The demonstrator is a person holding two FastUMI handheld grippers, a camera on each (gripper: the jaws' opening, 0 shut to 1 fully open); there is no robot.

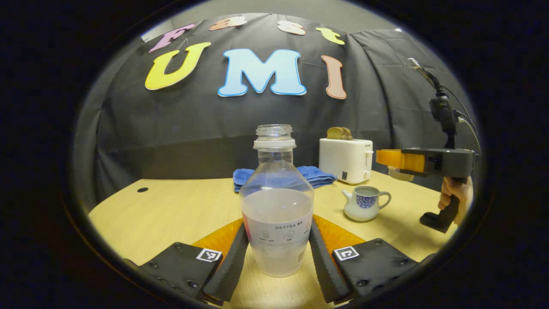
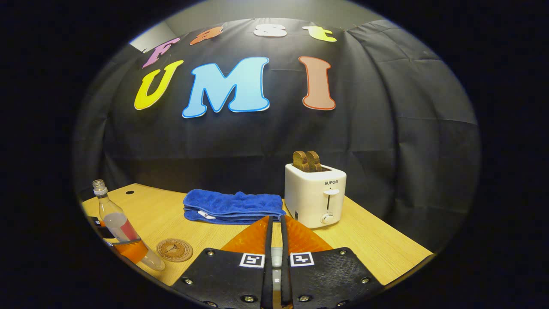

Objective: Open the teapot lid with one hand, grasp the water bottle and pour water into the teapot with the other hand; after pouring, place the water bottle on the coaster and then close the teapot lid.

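Clear plastic water bottle [image 1: 277, 206], uncapped, ribbed at the neck, rounded at the shoulder, about half full of cloudy water, upright on the pale wood-grain table [image 1: 163, 210]. Left gripper [image 1: 277, 257] clasped around its lower body, textured fingers [image 1: 233, 262] pressing on either flank at 8 and 4 o'clock of the bottle's base.

At 3 o'clock of the bottle: small glazed white teapot [image 1: 364, 205] with a blue pattern, mouth uncovered. Above it, right gripper [image 1: 388, 158] held level in a hand [image 1: 456, 195], a pale rounded lid [image 1: 401, 174] just beneath its tip.

In the right gripper view: right gripper [image 2: 276, 257] pinched nearly together on a thin pale piece. Round brown coaster [image 2: 174, 249] at 9 o'clock, just beside the bottle. Behind: folded blue terry towel [image 2: 231, 207] and smooth white toaster [image 2: 314, 195] holding two brown slices.
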